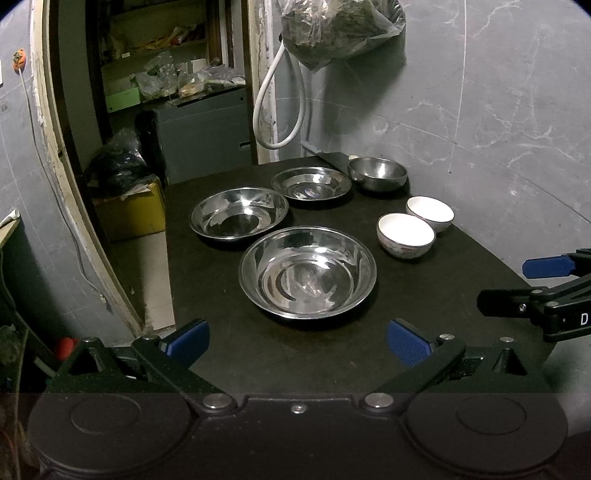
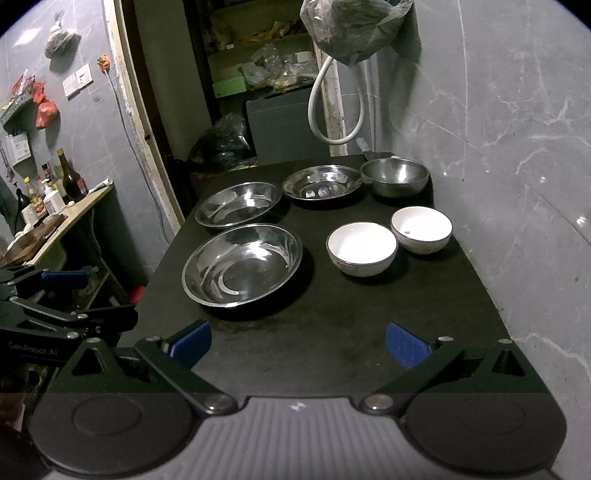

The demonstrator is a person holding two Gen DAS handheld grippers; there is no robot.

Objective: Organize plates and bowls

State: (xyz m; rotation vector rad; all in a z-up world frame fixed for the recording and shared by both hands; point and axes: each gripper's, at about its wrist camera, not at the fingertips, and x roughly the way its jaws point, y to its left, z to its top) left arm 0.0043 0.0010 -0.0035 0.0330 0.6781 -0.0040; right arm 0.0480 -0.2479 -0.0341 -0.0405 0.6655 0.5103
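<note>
A grey marble-look wall runs along the right of a black table [image 1: 332, 354], with an open doorway to a cluttered storeroom behind it and a plastic bag [image 1: 340, 29] hanging above the far end. On the table sit three shallow steel plates: the nearest steel plate [image 1: 307, 272] in the middle, a second steel plate [image 1: 239, 213] behind it to the left, and a third steel plate [image 1: 311, 183] farther back. At the far right corner is a steel bowl [image 1: 377, 172], and along the right side two white bowls, the near white bowl [image 1: 405, 235] just beside the far white bowl [image 1: 430, 213]. Nothing is stacked yet, so this looks like the very start of the sorting. The left gripper [image 1: 297, 341] hovers over the near edge with its blue pads wide apart and nothing between them; the right gripper [image 2: 298, 343] is likewise spread and empty, low by the near edge. I'd guess the next move is to reach forward, close on a rim, and lift one dish into its like, keeping the thin steel lip from slipping
</note>
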